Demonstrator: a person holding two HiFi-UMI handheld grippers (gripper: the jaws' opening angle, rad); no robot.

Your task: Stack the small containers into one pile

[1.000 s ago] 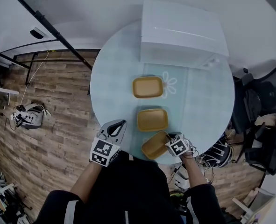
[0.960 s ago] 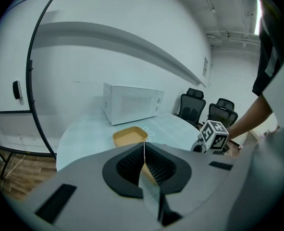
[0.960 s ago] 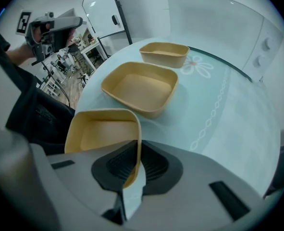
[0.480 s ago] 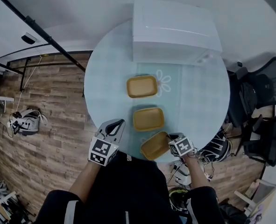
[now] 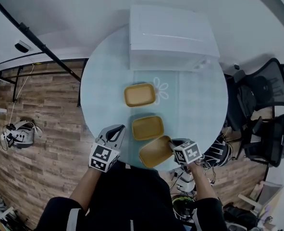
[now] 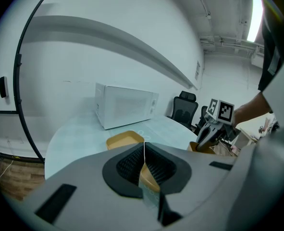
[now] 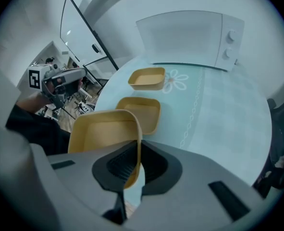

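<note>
One container (image 5: 155, 151) at table (image 5: 199, 105) edge, rim in newly clenched right gripper (image 7: 134, 167) (left gripper (image 6: 144, 162) clenched, empty)

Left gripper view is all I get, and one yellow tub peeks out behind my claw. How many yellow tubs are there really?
Observer: Three in a row: the far tub, the middle tub and the near tub.
Operator: Is anything holding the near one?
Observer: Yes. The right claw has just been closing and now pinches its wall, one finger inside the tub and one outside.
Operator: What's the big white box?
Observer: A microwave, with two knobs on its front.
</note>
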